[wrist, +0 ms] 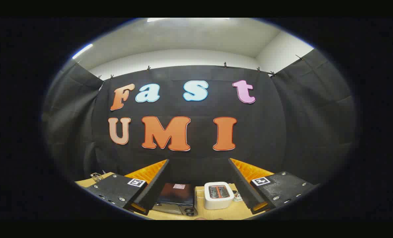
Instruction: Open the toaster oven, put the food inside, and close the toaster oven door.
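My gripper (199,161) is held high above the table, open wide, with nothing between its fingers. Below and beyond the fingertips I look down on the toaster oven (178,195), a dark box with a small label on top and a silvery front with a round knob (192,212). It sits just inside the left finger (155,185). I cannot tell from this angle whether its door is open or closed. A small pale item (237,197) lies beside the right finger (246,185), mostly hidden by it.
A white two-slot toaster (218,195) stands to the right of the toaster oven on the light wooden table (216,214). A small metal object (96,176) sits at the table's far left edge. Black cloth walls close off the back and sides.
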`<action>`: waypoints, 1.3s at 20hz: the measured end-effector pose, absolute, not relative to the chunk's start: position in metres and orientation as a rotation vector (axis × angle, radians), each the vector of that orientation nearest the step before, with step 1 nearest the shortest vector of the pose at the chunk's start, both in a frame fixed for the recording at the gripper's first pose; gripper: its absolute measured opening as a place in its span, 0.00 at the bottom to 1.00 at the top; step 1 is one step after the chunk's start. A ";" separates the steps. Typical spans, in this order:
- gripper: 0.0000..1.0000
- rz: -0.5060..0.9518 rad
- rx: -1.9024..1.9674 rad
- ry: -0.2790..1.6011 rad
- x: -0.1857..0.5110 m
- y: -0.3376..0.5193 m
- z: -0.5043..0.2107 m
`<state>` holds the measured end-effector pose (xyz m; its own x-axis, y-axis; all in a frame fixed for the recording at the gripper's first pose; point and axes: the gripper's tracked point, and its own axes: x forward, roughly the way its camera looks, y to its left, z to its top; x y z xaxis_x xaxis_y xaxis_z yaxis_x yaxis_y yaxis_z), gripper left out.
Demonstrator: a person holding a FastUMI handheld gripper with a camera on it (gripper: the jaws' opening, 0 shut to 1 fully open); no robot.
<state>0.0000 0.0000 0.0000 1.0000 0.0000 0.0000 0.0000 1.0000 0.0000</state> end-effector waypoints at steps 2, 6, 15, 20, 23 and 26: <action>1.00 -0.007 0.004 0.000 0.000 -0.001 0.004; 1.00 -0.006 0.031 0.003 0.001 0.000 0.006; 1.00 0.017 0.010 0.025 0.001 0.015 -0.001; 1.00 0.039 0.020 0.066 0.005 0.039 -0.024; 1.00 0.053 0.032 0.112 0.006 0.060 -0.051; 1.00 0.077 0.048 0.180 0.009 0.088 -0.086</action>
<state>0.0091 0.0881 -0.0856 0.9809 0.0812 -0.1769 -0.0726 0.9958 0.0550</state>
